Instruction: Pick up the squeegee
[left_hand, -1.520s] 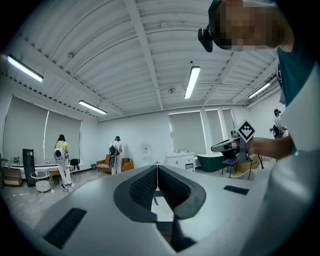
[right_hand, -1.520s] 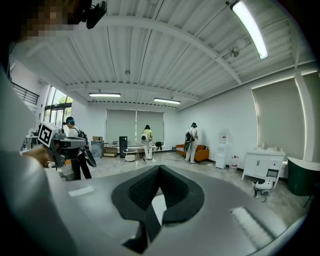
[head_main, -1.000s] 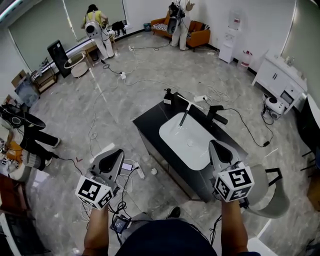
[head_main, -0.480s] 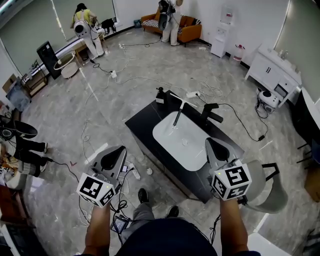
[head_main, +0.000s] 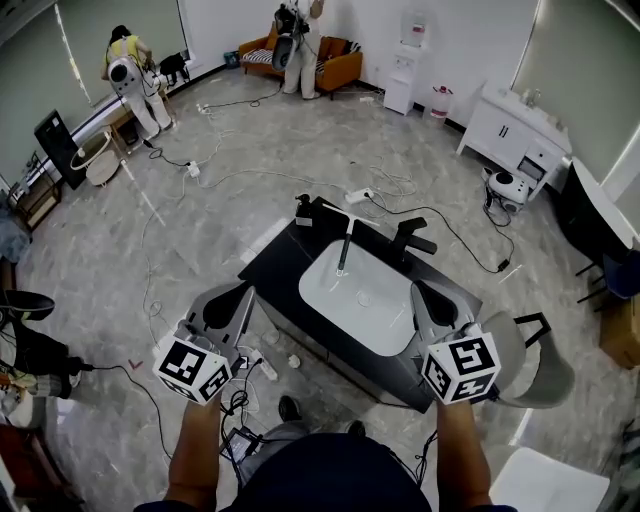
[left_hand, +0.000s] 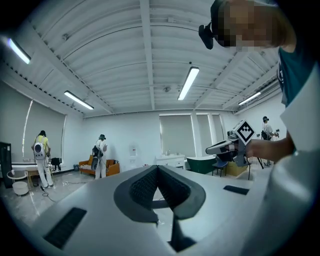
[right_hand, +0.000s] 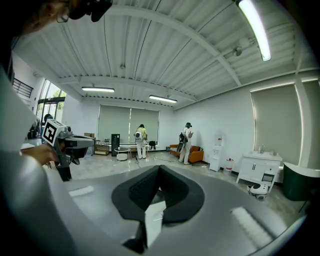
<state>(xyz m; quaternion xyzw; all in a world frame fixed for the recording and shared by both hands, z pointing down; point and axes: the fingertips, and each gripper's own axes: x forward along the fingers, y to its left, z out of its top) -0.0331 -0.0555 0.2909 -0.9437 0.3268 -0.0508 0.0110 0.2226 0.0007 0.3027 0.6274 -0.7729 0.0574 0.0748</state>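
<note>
Lying on the far side of the white basin (head_main: 378, 322), the squeegee (head_main: 344, 248) has one end up on the black table (head_main: 275, 262) and the other reaching down into the bowl. Its long axis runs roughly away from the person, tilted only a little. A black faucet (head_main: 413, 240) stands just to its right.

Both tools are held level at the near side. The left gripper (head_main: 240, 293) is over the floor beside the table's near-left edge. The right gripper (head_main: 420, 292) is over the near-right rim of the basin. The fingers of each are pressed together with nothing between them, as each gripper's own view shows.

The squeegee lies ahead of both and between them, well apart from either, so nothing is grasped yet. The right gripper looks a little nearer, with only the bowl to cross. Its fingers would have to part first, then close across the thin handle from the sides
</note>
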